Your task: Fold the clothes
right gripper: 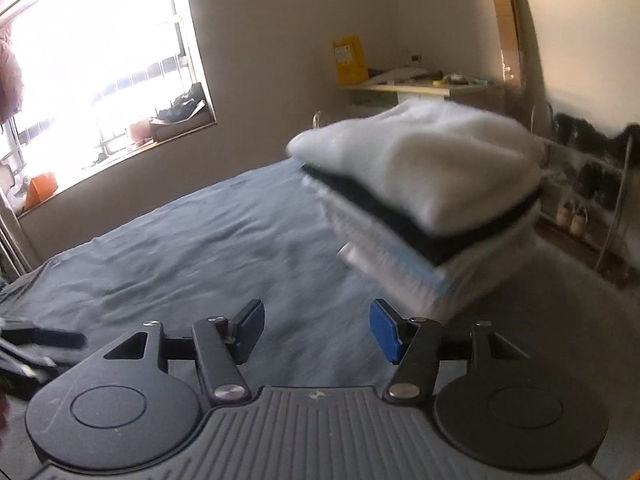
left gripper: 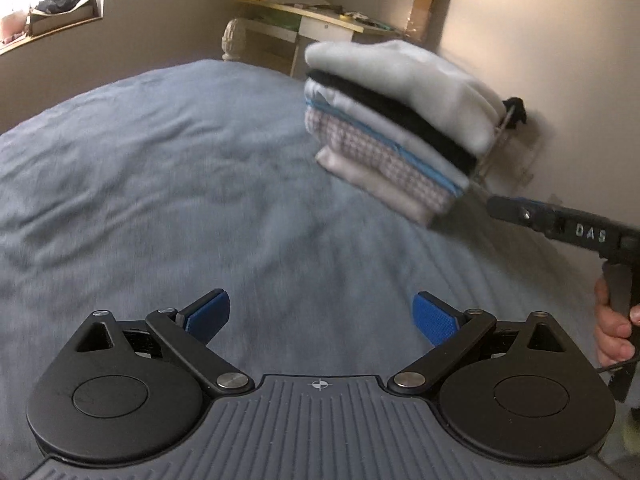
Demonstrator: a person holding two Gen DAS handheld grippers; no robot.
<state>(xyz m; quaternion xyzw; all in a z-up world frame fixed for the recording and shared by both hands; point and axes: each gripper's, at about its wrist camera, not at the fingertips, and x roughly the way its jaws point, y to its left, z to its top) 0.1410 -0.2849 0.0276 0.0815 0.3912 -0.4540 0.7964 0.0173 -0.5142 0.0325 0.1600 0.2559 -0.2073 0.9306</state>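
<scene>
We record one stack of folded clothes (left gripper: pixel 394 128), white on top, then black, pale layers with a blue edge, a small check and a pale piece at the bottom, standing at centre right of both wrist views on the far side of the blue-grey bed (left gripper: pixel 160 184). The garments already lie folded and squared on one another, which is how the task wants them; we cannot tell whether more pieces wait out of frame, since no loose clothing shows on the sheet. Left gripper (left gripper: pixel 320 320): blue pads spread wide, nothing between them, hovering low over bare sheet. Right gripper (right gripper: pixel 318 330): pads likewise parted and empty, pointed toward the stack's near edge; in the left view its black body reaches in from the right, a hand (left gripper: pixel 612 328) on the handle. Background: window (right gripper: pixel 100 60) upper left, cluttered worktop (left gripper: pixel 304 12) at top centre.
</scene>
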